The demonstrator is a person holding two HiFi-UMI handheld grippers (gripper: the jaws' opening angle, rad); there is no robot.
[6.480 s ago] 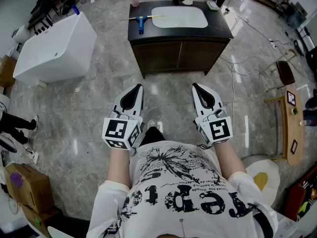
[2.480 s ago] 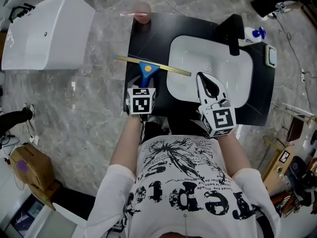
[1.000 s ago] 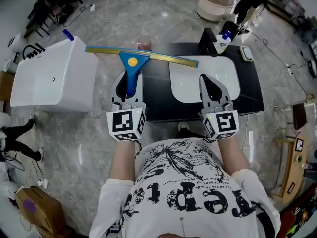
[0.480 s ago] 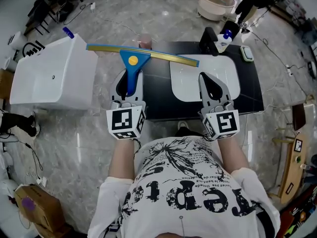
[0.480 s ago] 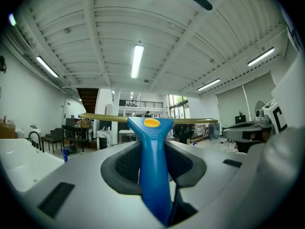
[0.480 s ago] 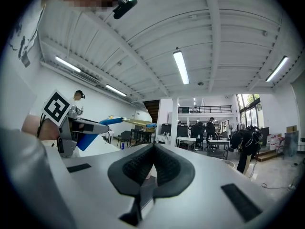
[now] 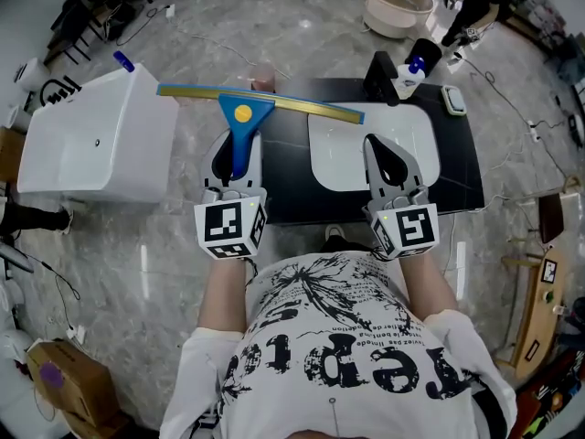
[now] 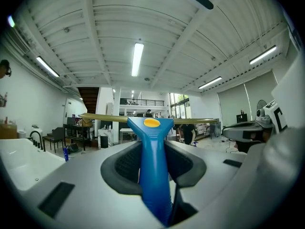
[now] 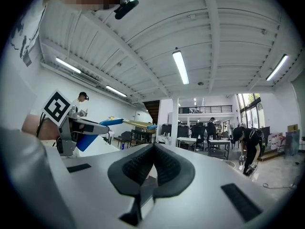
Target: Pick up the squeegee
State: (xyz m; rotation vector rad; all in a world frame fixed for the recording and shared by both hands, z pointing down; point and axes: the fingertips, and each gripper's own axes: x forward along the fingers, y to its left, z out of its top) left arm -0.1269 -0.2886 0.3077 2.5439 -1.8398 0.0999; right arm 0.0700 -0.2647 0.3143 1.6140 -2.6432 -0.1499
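The squeegee (image 7: 243,110) has a blue handle with a yellow dot and a long yellow-green blade. My left gripper (image 7: 236,141) is shut on the handle and holds it level in the air, with the blade crosswise over the counter's far left corner. In the left gripper view the handle (image 8: 151,128) runs straight out between the dark pads of the left gripper (image 8: 153,147). My right gripper (image 7: 374,141) hovers shut and empty over the sink's near edge. The right gripper view shows the right gripper's (image 9: 153,149) pads pressed together, and the squeegee (image 9: 102,123) off to the left.
A black vanity counter (image 7: 292,186) holds a white sink (image 7: 343,144), a black faucet (image 7: 377,76) and a soap bottle (image 7: 413,69). A white bathtub (image 7: 91,135) stands to the left. A beige basin (image 7: 395,3) sits on the floor beyond. A person (image 9: 248,147) bends over far off.
Earlier the squeegee lay on the counter; my left gripper closed on its handle and lifted it off. Over the last second nothing has visibly moved.
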